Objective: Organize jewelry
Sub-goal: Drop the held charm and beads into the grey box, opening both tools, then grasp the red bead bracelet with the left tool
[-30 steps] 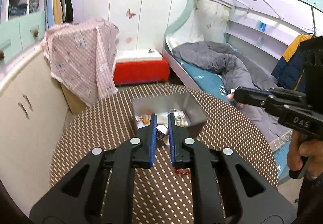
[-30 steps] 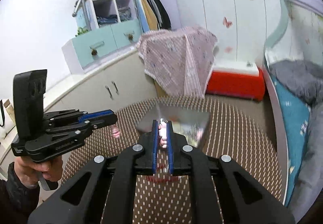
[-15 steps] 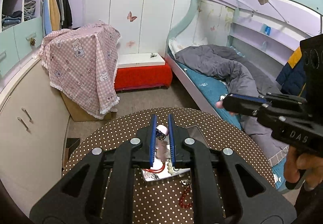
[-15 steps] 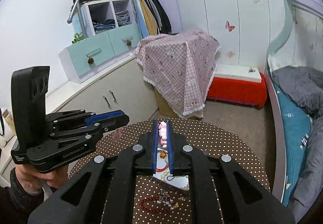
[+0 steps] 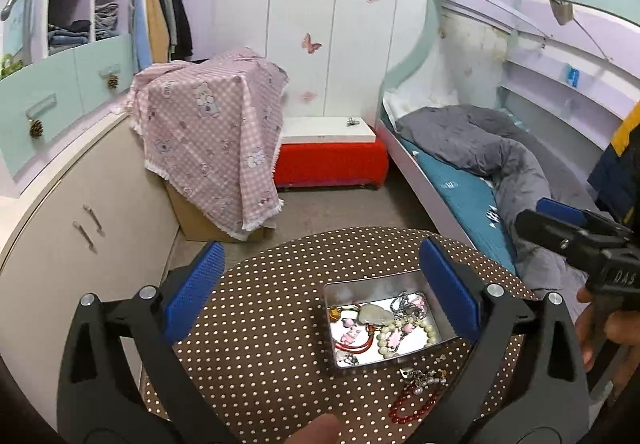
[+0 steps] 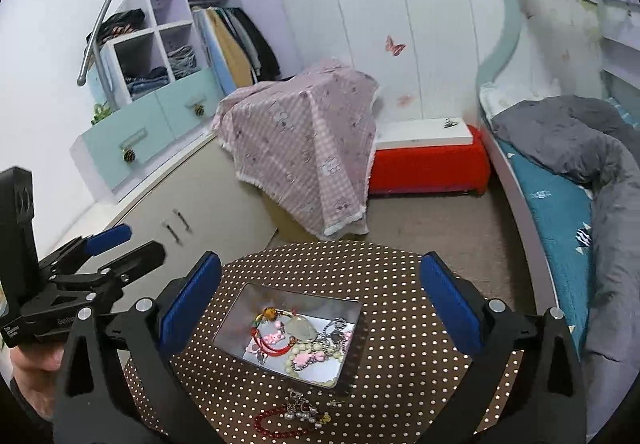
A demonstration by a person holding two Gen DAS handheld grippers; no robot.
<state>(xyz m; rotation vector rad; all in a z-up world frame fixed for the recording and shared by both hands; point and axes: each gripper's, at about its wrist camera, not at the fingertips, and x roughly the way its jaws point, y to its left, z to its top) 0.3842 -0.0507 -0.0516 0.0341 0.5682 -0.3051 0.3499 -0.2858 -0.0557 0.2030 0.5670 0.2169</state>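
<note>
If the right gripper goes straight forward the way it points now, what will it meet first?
Probably the metal tin with the jewelry: it lies ahead between the opening, empty jaws of the right gripper on the dotted table. Depth is unclear.

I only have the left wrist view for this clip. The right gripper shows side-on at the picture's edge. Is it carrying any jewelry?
Observer: No. In the right wrist view the right gripper has its jaws opening, and nothing sits between its blue pads.
Operator: My own pad hides the tin's right side. Is anything draped over that rim?
Observer: No. The metal tin shows its whole rim there, and the jewelry pile lies inside it.
</note>
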